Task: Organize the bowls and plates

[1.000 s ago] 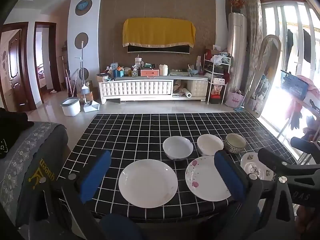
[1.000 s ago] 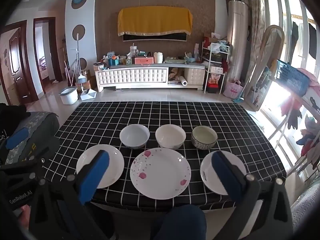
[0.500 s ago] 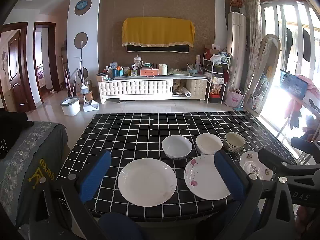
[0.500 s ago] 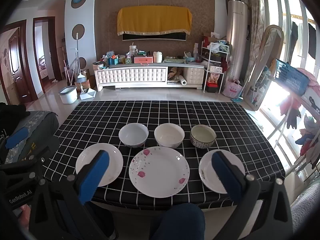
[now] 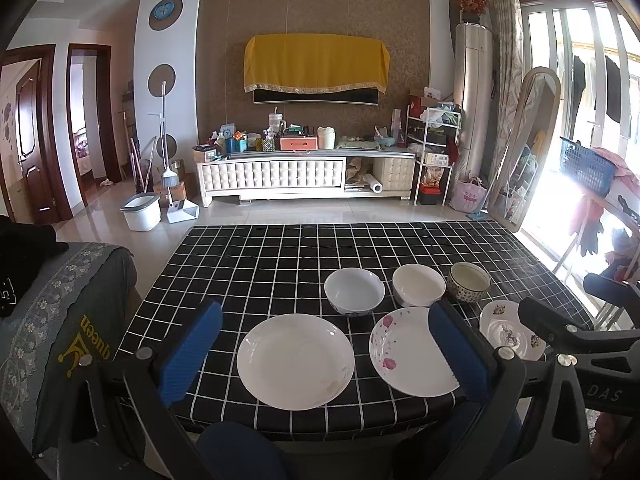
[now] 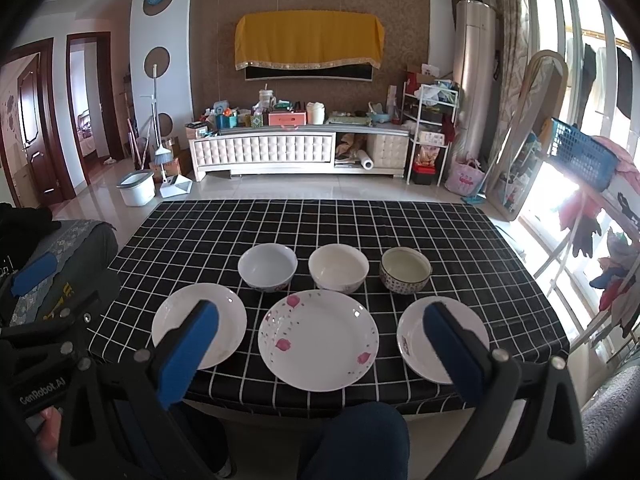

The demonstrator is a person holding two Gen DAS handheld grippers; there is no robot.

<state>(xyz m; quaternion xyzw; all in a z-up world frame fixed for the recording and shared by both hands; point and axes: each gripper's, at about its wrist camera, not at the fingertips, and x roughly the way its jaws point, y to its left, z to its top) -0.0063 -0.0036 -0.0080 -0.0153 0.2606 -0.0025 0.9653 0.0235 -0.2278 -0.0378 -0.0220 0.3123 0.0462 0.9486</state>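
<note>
Three plates lie in a front row on the black checked table [image 6: 320, 224]: a plain white plate [image 6: 224, 316] at left, a pink-flowered plate [image 6: 318, 338] in the middle, a small patterned plate [image 6: 416, 340] at right. Behind them stand three bowls: a bluish-white bowl [image 6: 267, 266], a cream bowl [image 6: 338, 268] and a dark-patterned bowl [image 6: 405, 270]. My left gripper [image 5: 324, 354] is open and empty, held before the white plate [image 5: 295, 360]. My right gripper [image 6: 320, 352] is open and empty, held before the flowered plate.
A grey sofa arm with a patterned cover [image 5: 60, 312] is left of the table. A drying rack with a blue basket [image 6: 580, 152] and clothes stands at the right. My knee [image 6: 360, 444] is under the table's front edge.
Both views have drifted slightly; the plates and bowls have not moved. Both grippers stay open.
</note>
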